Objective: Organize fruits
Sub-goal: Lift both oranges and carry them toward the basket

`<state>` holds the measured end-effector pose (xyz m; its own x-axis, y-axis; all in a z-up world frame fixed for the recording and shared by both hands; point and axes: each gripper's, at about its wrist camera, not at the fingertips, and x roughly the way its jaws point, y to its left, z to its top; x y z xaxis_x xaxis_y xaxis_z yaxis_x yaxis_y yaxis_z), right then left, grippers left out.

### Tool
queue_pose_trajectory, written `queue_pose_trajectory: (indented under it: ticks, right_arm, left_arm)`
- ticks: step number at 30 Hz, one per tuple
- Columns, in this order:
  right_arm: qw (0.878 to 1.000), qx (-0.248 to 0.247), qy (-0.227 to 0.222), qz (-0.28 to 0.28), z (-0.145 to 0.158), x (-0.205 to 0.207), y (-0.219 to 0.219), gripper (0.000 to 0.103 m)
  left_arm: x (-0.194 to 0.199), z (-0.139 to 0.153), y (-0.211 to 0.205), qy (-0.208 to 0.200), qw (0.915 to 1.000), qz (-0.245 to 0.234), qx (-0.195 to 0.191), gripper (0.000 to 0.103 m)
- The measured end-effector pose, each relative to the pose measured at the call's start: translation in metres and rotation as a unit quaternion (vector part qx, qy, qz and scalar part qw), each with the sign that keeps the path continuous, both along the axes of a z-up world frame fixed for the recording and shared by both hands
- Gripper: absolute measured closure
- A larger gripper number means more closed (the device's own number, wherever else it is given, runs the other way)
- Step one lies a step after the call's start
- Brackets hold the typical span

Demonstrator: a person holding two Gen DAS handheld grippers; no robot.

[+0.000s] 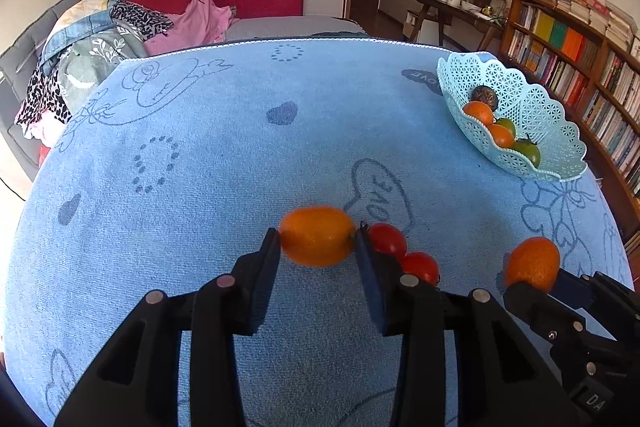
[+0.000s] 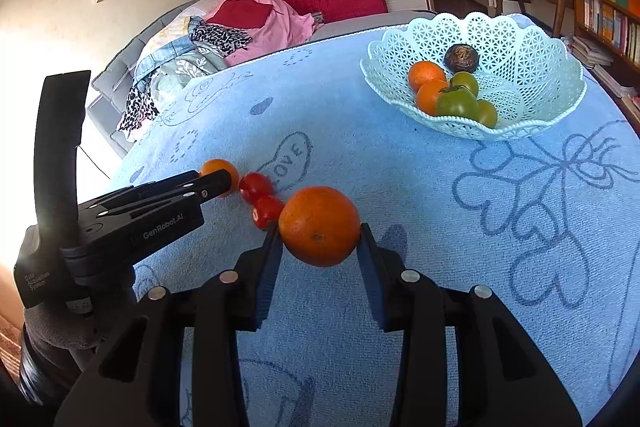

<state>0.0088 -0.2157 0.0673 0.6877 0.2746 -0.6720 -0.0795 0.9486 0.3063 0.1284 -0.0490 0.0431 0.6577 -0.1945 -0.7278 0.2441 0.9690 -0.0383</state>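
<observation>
Two grippers work over a blue towel (image 1: 200, 187) spread on the desk. The left gripper (image 1: 316, 241) has its fingers (image 1: 269, 259) pressed on either side of one oval orange fruit (image 1: 317, 235), gripping it just above the cloth. The right gripper (image 2: 320, 235) likewise clamps one round orange (image 2: 319, 225) between its fingers (image 2: 272, 255).

Between the two held fruits lie two red cherry tomatoes (image 2: 262, 197), touching each other and resting on the towel, just right of the left gripper's right finger.

At the far right of the desk stands one pale blue lattice basket (image 2: 532, 75). In it I count two oranges (image 2: 427, 85) side by side, three green tomatoes (image 2: 458, 101) bunched near its front rim, and one dark brown round fruit (image 2: 461, 58) at the back, six pieces in all.

Beyond the desk, a pile of clothes (image 2: 208, 43) lies on a grey sofa, and a bookshelf (image 1: 568, 67) runs along the right wall.
</observation>
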Motion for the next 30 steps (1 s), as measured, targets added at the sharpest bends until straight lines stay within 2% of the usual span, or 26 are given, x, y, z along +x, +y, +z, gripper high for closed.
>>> queue_pose_trajectory:
  ticks: [3, 11, 17, 21, 25, 30]
  right_arm:
    - [1.0, 0.001, -0.005, -0.006, 0.004, -0.001, -0.006, 0.063]
    - [0.999, 0.004, -0.018, -0.03, 0.015, -0.004, -0.029, 0.064]
    - [0.999, 0.009, -0.013, -0.032, 0.01, -0.006, -0.033, 0.064]
    - [0.999, 0.01, -0.01, -0.031, 0.008, -0.007, -0.032, 0.064]
    - [0.999, 0.01, -0.009, -0.031, 0.008, -0.006, -0.032, 0.063]
    - [0.999, 0.009, -0.008, -0.03, 0.006, -0.004, -0.032, 0.064]
  left_arm:
    - [-0.003, 0.008, -0.004, -0.008, 1.0, -0.005, 0.0, 0.074]
    - [-0.012, 0.027, -0.019, -0.034, 0.9992, -0.02, 0.004, 0.074]
    - [-0.006, 0.015, -0.015, -0.019, 0.9997, -0.004, 0.013, 0.074]
    - [-0.003, 0.003, -0.011, -0.003, 0.9999, 0.004, 0.015, 0.072]
    - [0.001, -0.002, -0.009, -0.001, 0.9999, 0.01, 0.014, 0.061]
    - [0.006, -0.005, -0.011, 0.004, 0.9999, 0.003, 0.014, 0.059]
